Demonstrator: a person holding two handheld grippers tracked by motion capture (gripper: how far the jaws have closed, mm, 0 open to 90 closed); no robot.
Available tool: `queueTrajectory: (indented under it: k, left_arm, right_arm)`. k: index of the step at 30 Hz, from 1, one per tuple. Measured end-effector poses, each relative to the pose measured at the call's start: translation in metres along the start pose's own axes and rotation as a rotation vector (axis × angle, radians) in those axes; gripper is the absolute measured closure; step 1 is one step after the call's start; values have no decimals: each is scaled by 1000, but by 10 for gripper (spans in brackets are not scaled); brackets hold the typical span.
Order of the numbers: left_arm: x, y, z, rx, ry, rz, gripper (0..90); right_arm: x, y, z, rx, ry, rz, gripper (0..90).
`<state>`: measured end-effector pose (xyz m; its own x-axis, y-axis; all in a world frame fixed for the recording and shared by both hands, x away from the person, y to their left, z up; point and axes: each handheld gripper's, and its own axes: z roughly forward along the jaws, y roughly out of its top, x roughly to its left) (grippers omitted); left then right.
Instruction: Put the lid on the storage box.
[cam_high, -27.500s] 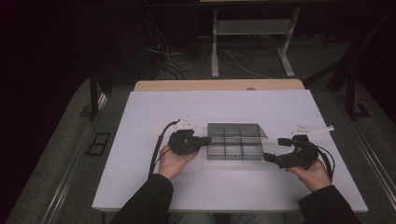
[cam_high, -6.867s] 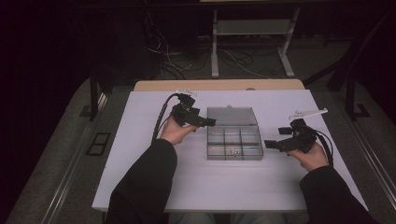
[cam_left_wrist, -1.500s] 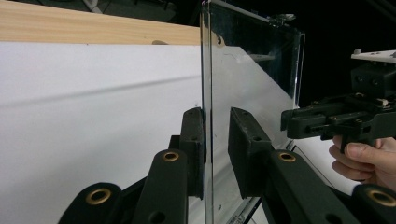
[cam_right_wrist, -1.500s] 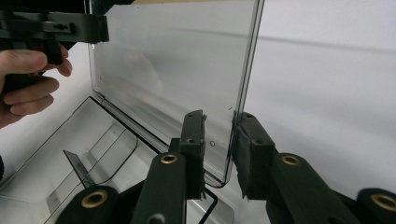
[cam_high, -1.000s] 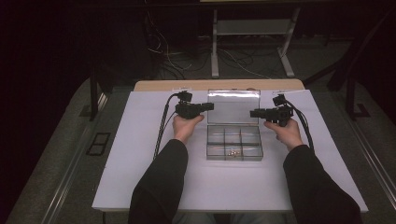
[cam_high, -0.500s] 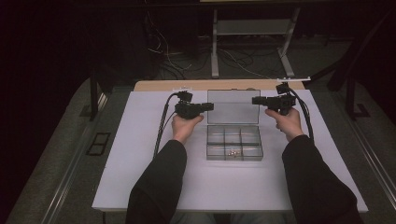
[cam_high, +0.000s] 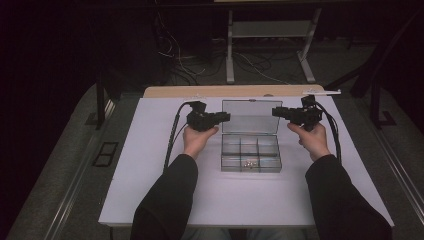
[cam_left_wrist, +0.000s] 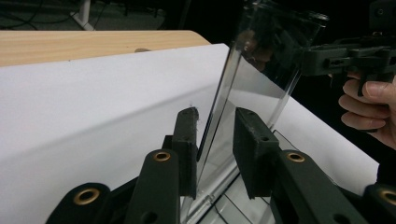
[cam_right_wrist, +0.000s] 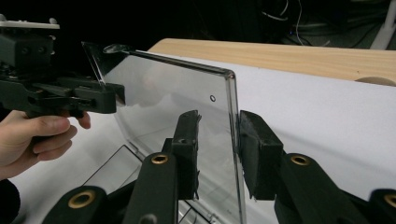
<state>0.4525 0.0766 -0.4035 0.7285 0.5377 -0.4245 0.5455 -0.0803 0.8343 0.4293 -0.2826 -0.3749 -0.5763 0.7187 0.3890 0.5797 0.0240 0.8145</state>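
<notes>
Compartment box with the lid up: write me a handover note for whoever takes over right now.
Left hand-held gripper: jaws either side of the clear lid's left edge, gap visible, just opening.
Right hand-held gripper: jaws straddle the lid's right edge, not clearly clamped.
Compartment box sits mid-table on the white sheet; a few small pieces lie in a front compartment.
Done: lid raised, standing about upright.
Left: free both grippers from the lid; probably go on to the contents.

I count two tongs, my left tongs (cam_high: 226, 116) and my right tongs (cam_high: 275, 112), one in each of my two hands. One clear compartment box (cam_high: 251, 152) sits on the one worktop (cam_high: 150, 165), with one raised lid (cam_high: 250, 116), six compartments, and a few small beads (cam_high: 249, 162) in one.
</notes>
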Motion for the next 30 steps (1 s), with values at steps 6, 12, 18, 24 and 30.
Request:
queueTrajectory:
  k: [6,12,18,24,30]
  left_arm:
    - [-5,-4,-4,-12,-3,18,673]
    - [-12,-7,-7,-16,11,31,654]
    - [-19,-4,-11,-32,22,42,622]
    - [-28,6,-21,-106,22,76,620]
    - [-33,8,-23,-120,22,112,666]
  right_arm:
    - [8,-4,-8,-3,-2,-30,672]
    - [11,-9,-12,-15,6,-46,659]
    - [15,-11,-16,-3,6,-55,652]
    - [16,-12,-17,-6,4,-58,652]
    - [15,-14,-17,-9,10,-56,648]
